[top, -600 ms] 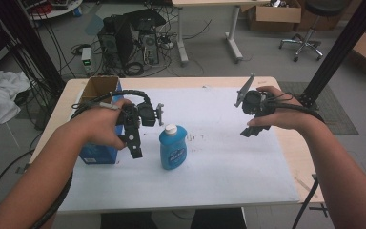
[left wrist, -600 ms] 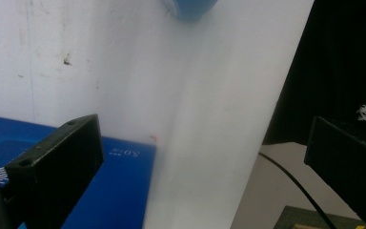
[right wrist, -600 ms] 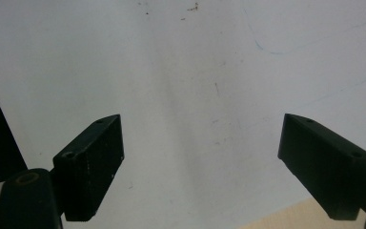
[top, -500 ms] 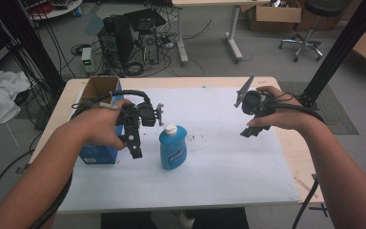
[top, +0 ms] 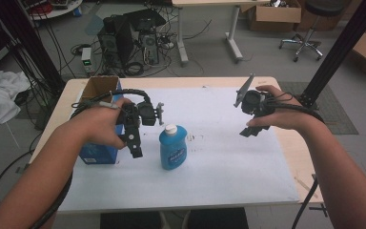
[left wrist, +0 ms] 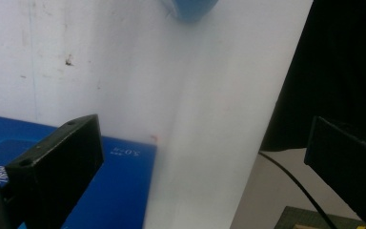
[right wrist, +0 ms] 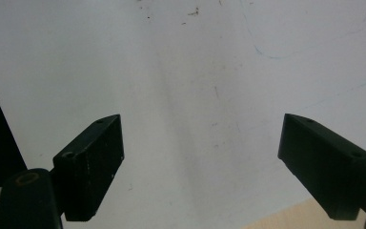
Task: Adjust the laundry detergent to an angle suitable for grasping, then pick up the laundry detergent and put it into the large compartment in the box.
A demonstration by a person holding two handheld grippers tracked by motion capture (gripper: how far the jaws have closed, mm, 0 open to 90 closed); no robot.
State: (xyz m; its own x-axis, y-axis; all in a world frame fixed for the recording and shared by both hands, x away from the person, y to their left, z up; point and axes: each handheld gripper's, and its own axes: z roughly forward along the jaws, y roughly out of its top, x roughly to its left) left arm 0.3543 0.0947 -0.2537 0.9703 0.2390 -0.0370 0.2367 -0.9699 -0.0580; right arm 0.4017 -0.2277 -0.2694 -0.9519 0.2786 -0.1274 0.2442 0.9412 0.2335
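Observation:
A blue bottle [top: 172, 149] with a white cap stands upright on the white sheet [top: 219, 157], left of centre. My left gripper [top: 136, 141] hangs just left of the bottle, over the near corner of a blue carton [top: 96, 153]. In the left gripper view its jaws stand wide apart around nothing [left wrist: 202, 157], with the blue carton [left wrist: 119, 191] below and the bottle's base [left wrist: 190, 7] at the top edge. My right gripper [top: 253, 129] hovers over the sheet's right side. Its jaws are also spread wide with bare sheet between them [right wrist: 200, 152].
The carton's open brown top [top: 97, 87] sits at the table's back left. The wooden table edge [top: 310, 191] shows right of the sheet and in the right gripper view [right wrist: 276, 219]. A black post [top: 338, 52] rises at the far right. Cables and computers lie on the floor beyond.

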